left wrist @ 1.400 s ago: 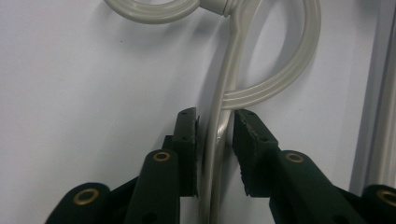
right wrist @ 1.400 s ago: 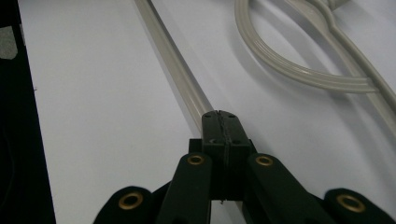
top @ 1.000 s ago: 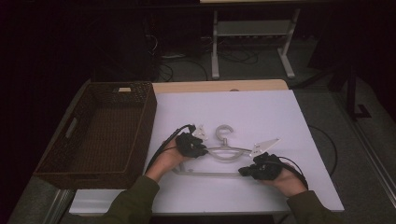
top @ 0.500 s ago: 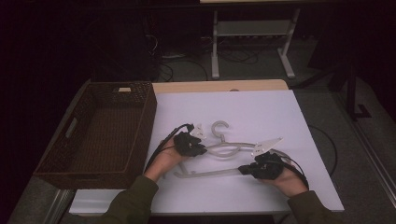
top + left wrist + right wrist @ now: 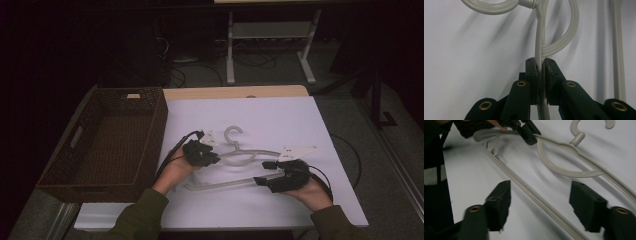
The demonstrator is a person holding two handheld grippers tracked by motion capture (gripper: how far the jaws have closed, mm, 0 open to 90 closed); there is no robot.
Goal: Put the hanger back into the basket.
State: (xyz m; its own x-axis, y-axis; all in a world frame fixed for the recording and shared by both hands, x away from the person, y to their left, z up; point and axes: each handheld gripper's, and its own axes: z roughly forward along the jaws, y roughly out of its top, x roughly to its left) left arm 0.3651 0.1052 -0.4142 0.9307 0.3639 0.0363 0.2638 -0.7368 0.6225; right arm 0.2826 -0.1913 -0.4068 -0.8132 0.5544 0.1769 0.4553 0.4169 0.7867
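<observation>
A pale plastic clothes hanger (image 5: 260,152) lies on the white table sheet (image 5: 280,120), its hook (image 5: 232,134) pointing away from me. My left gripper (image 5: 215,159) is shut on the hanger's upper arm (image 5: 540,50), just below the hook (image 5: 491,6). My right gripper (image 5: 261,180) stands open at the right part of the hanger. Its jaws are spread wide on either side of the lower bar (image 5: 534,197), not touching it. The left gripper (image 5: 527,131) also shows at the top of the right gripper view, clamped on the hanger.
A dark wicker basket (image 5: 161,125) stands along the table's left side, with nothing in it. A wooden table edge (image 5: 235,92) runs at the back. Beyond it on the floor are cables and a metal stand (image 5: 270,45).
The hanger's hook has shifted slightly left and away from me with the left gripper. The right hand has stayed nearly in place.
</observation>
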